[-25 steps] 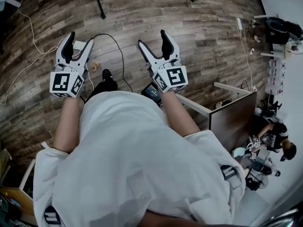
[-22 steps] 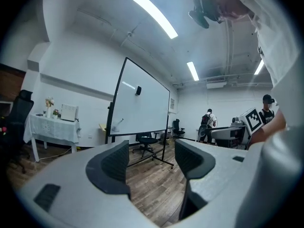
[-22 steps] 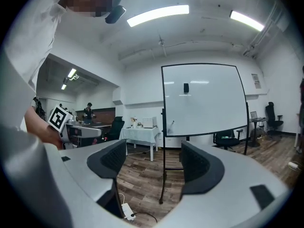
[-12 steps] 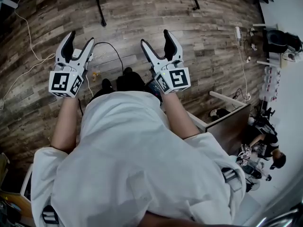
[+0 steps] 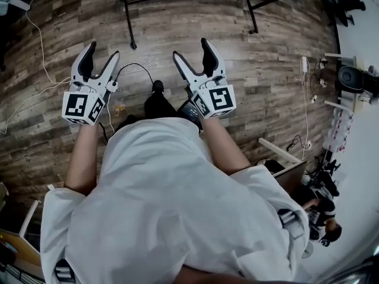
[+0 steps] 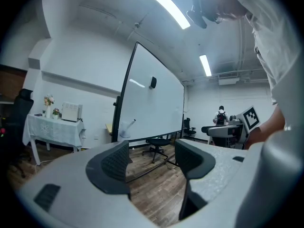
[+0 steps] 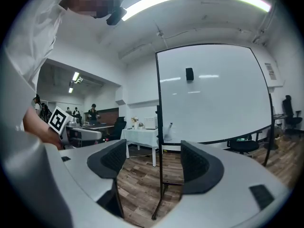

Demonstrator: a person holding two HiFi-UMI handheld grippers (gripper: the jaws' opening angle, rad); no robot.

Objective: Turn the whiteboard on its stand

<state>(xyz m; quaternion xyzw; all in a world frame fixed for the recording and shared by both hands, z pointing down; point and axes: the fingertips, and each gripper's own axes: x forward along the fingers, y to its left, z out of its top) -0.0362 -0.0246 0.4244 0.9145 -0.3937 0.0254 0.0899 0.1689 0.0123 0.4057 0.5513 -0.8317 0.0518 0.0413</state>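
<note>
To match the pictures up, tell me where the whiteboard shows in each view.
Head view: only the black floor bars of its stand, at the top edge.
Left gripper view: whiteboard, centre.
Right gripper view: right of centre.
Shared landmark: the cloth-covered table, in the gripper views only.

A person seen from above wears a loose white short-sleeved shirt (image 5: 172, 200), with a small dark marking (image 5: 286, 219) near the hem of each sleeve. Dark trousers (image 5: 159, 106) and a black shoe (image 5: 157, 87) show below the shirt. The left gripper (image 5: 102, 52) and right gripper (image 5: 191, 49) are alike: a white moulded body forking into two tapered jaws, each lined with black ribbed pads (image 6: 116, 163). At the base of each sits a white marker cube (image 5: 83, 105) printed with bold black square patterns. The gripper views show a black camera (image 7: 116, 14) at the person's head.
</note>
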